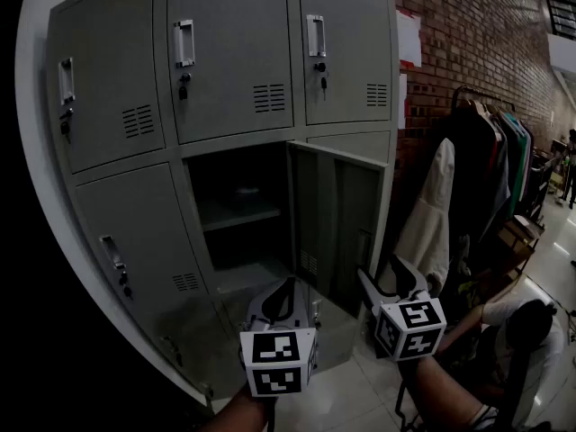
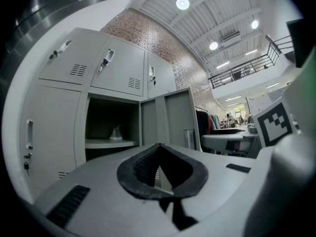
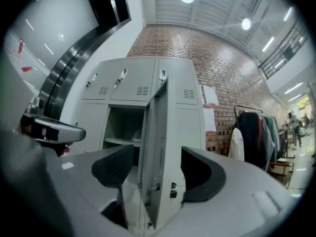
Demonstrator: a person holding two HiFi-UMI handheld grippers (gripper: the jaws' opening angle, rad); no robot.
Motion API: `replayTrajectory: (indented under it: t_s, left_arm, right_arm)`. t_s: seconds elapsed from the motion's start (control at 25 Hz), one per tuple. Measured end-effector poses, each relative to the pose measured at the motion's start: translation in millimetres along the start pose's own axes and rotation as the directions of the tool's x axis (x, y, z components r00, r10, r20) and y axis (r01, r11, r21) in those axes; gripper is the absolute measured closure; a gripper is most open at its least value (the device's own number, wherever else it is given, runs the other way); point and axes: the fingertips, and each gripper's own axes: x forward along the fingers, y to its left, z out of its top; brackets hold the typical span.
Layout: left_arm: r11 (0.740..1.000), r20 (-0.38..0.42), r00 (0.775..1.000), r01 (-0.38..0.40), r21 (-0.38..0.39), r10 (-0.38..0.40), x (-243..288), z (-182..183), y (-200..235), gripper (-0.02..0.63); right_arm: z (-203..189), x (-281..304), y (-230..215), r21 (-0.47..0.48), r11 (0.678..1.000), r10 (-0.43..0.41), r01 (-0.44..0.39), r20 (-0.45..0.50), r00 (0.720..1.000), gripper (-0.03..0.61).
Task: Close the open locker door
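Observation:
A grey bank of lockers [image 1: 225,70] stands ahead. Its lower middle compartment [image 1: 238,219] is open, with a shelf and a small pale object [image 2: 116,132] on it. The open door [image 1: 337,223] swings out to the right, nearly edge-on in the right gripper view [image 3: 154,132]. My right gripper [image 1: 382,273] is low in front of the door's free edge. Its jaws stand open and the door edge shows between them [image 3: 157,154], with the pads not pressing on it. My left gripper [image 1: 290,282] is below the open compartment, its tips together [image 2: 157,147] on nothing.
The other locker doors [image 1: 229,52] are closed, with handles and key locks. A brick wall [image 1: 468,34] runs right of the lockers. A clothes rack with coats [image 1: 477,169] stands there, and a person [image 1: 531,331] sits low at the right.

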Motion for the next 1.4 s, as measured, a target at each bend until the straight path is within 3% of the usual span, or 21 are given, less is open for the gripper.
replayTrajectory:
  t_s: [0.4, 0.6, 0.76, 1.0, 1.4]
  left_arm:
    - [0.996, -0.002, 0.996, 0.090, 0.022, -0.090, 51, 0, 21, 0.610]
    - [0.997, -0.002, 0.997, 0.078, 0.023, -0.078, 52, -2, 33, 0.609]
    - [0.999, 0.001, 0.999, 0.037, 0.011, -0.037, 44, -3, 46, 0.609]
    - [0.998, -0.003, 0.999, -0.052, 0.023, 0.052, 21, -12, 72, 0.609]
    - [0.975, -0.027, 0.974, -0.222, 0.029, 0.223, -12, -22, 162, 0.609]
  right_arm:
    - [-17, 67, 5, -0.003, 0.998, 0.063, -0.063, -0.019, 0.998, 0.276]
    - [-17, 65, 19, 0.023, 0.997, 0.078, -0.078, -0.005, 0.997, 0.301]
    - [-14, 54, 52, -0.006, 0.988, 0.156, -0.156, 0.003, 0.988, 0.336]
    - [-16, 47, 126, -0.108, 0.934, 0.342, -0.340, -0.004, 0.940, 0.385]
    - [-15, 89, 233, -0.069, 0.847, 0.527, -0.527, -0.012, 0.850, 0.420]
